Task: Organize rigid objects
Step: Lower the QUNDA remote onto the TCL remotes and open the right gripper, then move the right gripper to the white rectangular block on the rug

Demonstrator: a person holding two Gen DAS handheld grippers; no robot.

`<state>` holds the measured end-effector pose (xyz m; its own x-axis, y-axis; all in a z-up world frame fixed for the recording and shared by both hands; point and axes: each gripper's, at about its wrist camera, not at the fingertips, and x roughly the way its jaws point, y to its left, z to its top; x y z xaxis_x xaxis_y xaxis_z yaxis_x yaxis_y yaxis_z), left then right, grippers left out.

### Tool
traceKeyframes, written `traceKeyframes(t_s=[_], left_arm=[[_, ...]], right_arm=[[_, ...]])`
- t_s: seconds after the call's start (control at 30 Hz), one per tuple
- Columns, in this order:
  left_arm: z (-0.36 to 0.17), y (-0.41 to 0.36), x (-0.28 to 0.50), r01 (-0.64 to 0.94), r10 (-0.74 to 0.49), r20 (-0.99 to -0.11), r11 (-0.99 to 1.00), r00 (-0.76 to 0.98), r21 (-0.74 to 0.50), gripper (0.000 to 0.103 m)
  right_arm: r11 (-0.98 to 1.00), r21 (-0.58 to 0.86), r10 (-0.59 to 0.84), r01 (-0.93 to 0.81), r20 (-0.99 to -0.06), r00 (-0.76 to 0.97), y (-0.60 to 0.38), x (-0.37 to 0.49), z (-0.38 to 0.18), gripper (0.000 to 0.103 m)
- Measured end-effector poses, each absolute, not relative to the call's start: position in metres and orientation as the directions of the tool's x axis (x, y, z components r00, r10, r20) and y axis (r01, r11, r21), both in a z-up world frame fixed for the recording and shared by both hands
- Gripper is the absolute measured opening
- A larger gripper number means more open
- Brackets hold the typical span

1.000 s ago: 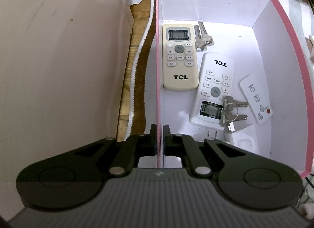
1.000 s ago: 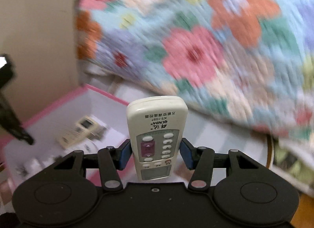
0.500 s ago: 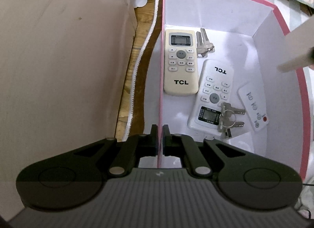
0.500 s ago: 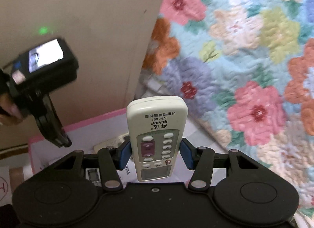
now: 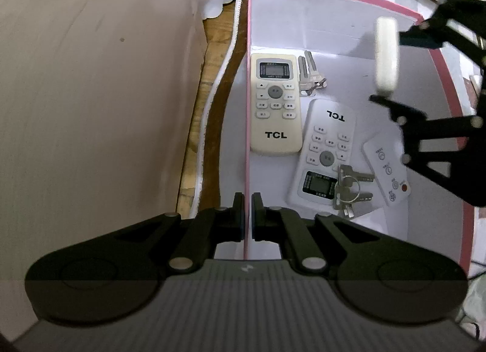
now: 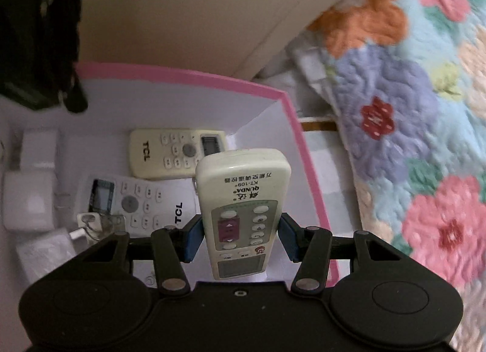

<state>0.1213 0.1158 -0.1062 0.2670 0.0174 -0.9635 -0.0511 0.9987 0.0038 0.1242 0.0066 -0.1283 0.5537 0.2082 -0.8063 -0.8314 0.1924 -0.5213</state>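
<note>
Glossy plastic remotes [image 5: 275, 106], metal keys [image 5: 349, 191], quilted cloth [image 6: 425, 109].

Left black two-finger gripper [image 5: 247, 215] had its jaws pinched nearly together on the pink-rimmed white box wall [image 5: 246, 127]. Right black gripper with blue pads [image 6: 241, 235] was clamped on the cream QUNDA remote control [image 6: 241, 209], which pointed forward, tilted down over the box.

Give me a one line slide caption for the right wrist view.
Right hand-held gripper carries a cream remote over the pink-rimmed box already holding two TCL remotes.
</note>
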Motion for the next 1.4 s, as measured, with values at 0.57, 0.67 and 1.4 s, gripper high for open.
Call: traceKeyframes(t_s=[0.57,0.67,1.4], left_arm=[[-0.106,0.119,0.127,-0.06,0.001,-0.967,0.998,0.253,-0.015,0.003],[-0.105,0.12,0.127,-0.06,-0.001,-0.967,0.998,0.255,-0.017,0.003],[-0.106,0.109,0.128,-0.046,0.045,-0.967,0.998,0.25,0.034,0.004]], right_arm=[[0.162,-0.436,0.258,-0.885,-0.848,0.464,0.03,0.15,-0.148,0.058],[0.186,-0.402,0.272,-0.896,-0.856,0.44,0.03,0.154,-0.148,0.058],[0.783,0.24,0.525,-0.574,-0.749,0.404,-0.127,0.132,-0.007,0.067]])
